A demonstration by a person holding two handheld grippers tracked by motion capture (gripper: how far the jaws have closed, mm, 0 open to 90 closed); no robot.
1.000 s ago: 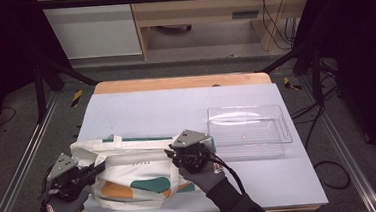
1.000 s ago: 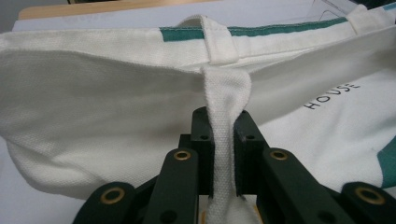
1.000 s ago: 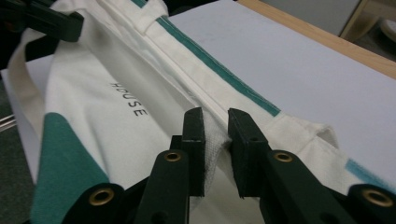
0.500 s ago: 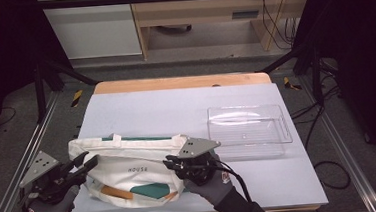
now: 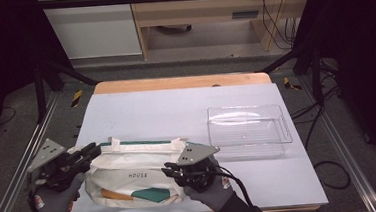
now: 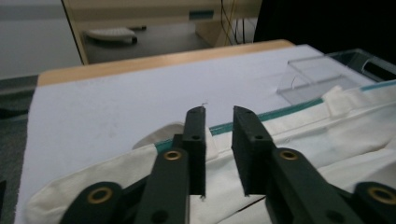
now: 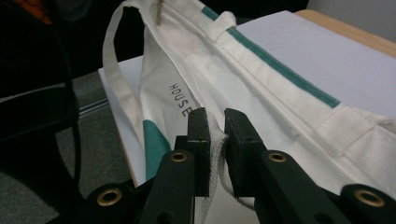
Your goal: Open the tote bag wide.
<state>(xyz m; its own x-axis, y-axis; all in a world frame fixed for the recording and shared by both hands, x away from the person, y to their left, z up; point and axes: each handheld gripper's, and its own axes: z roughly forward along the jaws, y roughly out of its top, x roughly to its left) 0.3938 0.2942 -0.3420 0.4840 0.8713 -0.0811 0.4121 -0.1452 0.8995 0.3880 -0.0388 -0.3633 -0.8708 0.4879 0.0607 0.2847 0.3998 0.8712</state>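
Note:
A cream tote bag (image 5: 135, 175) printed HOUSE, with a teal rim band and teal and orange patches, lies at the table's front left. My left gripper (image 5: 90, 153) is at its left end. In the left gripper view the jaws (image 6: 219, 112) have just been closing, and the bag's rim (image 6: 327, 135) fills the narrow gap between them. My right gripper (image 5: 168, 168) is at the bag's right end, shut on a fold of the cream fabric. That fold bulges between the jaws (image 7: 212, 114), with the bag (image 7: 280, 79) stretching away beyond.
A clear plastic tray (image 5: 250, 126) sits on the table's right half, also seen past the bag (image 6: 317, 74). The pale tabletop (image 5: 176, 107) ends in a wooden strip (image 5: 182, 82) at the back. Black frame posts flank the table.
The right gripper has come nearer the front edge. The left hand swung out left, then came back in and higher. The bag has gone from lying flat to bunched up between the grippers.

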